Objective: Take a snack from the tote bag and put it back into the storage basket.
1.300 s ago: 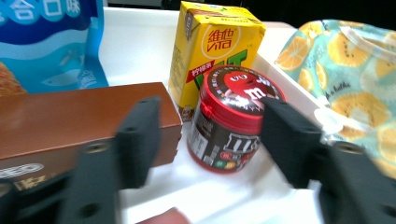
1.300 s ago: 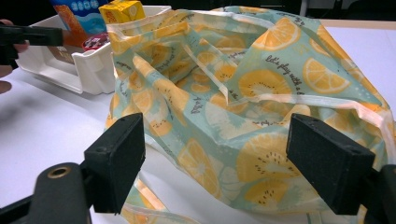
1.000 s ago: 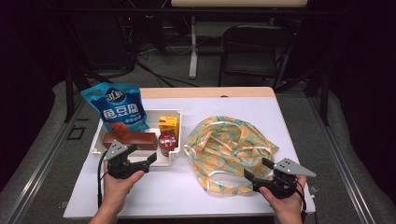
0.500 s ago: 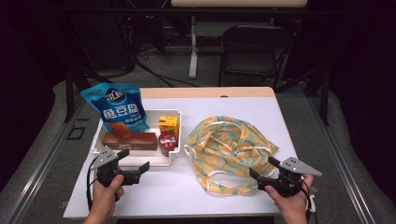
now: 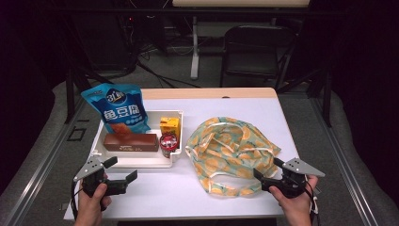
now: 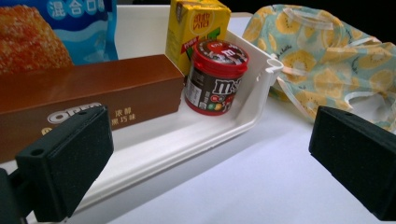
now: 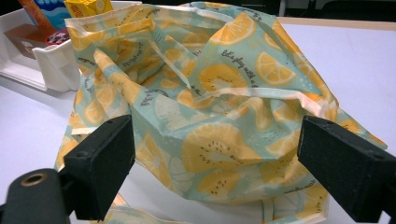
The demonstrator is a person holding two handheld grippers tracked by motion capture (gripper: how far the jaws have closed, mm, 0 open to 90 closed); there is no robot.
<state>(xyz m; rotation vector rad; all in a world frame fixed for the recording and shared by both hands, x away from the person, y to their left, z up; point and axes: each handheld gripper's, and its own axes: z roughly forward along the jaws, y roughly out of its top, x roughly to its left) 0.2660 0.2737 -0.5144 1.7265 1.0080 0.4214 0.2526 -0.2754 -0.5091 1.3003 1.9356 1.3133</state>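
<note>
Standing wide and empty, the right gripper jaws frame the crumpled fruit-print cloth bag at twelve o'clock — light, limp and likely slippery, best pinched at a hem fold — while the left gripper gapes too.

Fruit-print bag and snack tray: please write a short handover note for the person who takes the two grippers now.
Left gripper: open, empty, on the table just in front of the white tray.
Right gripper: open, empty, at the near edge of the fruit-print bag.
In the tray: blue snack bag, brown cookie box, yellow juice carton, red-lidded candy jar.
Done: nothing is packed; the bag lies crumpled and flat.
Left, probably: open the bag, then move the snacks in.
</note>
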